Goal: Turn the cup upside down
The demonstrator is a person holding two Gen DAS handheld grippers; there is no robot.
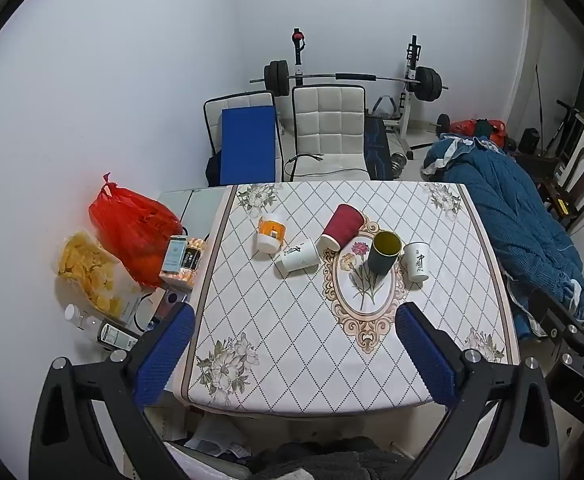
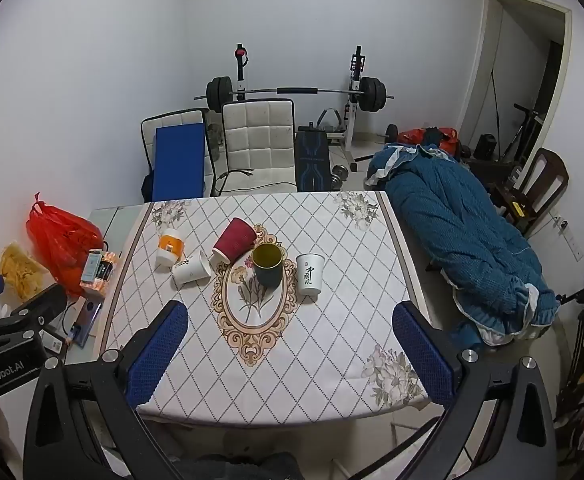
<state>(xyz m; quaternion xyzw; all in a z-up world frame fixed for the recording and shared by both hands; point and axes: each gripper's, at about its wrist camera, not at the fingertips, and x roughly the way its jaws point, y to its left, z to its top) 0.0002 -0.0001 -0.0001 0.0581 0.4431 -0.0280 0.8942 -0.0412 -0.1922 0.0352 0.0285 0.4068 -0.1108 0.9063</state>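
Both my tools are up over the near edge of the worktop point(image 1: 276, 344) and neither has hold of anything. My left hand-held gripper point(image 1: 295, 354) is spread wide, its blue pads point(image 1: 164, 356) far apart with only patterned cloth between them. My right hand-held gripper point(image 2: 290, 354) is just as wide, hanging empty above the near half of the cloth.

Sweeping left to right: off the left edge, a red plastic bag point(image 1: 132, 228) slumps by the wall, a clear bag of yellow chips point(image 1: 88, 272) just in front of it, and small boxes and a phone huddled beside them. On the cloth itself, the orange-and-white cup point(image 1: 271, 233) stands mouth down. Just to its right a white paper cup point(image 1: 299, 258) lies tipped on its side, mouth toward the near left. Next, the dark red ribbed cup point(image 1: 341, 226) is tilted over, its rim low at the near left, seemingly leaning against the white one. Then the dark cup with the gold lining point(image 2: 268, 266) stands upright, mouth open to the ceiling, on the flower medallion at the middle of the cloth. Just beside it on the right, a white cup with dark lettering point(image 2: 309, 274) stands mouth down.

Past the right edge a blue quilt point(image 2: 471, 240) is heaped, and white chairs point(image 2: 258, 142) and a barbell rack point(image 2: 295, 92) stand at the back wall
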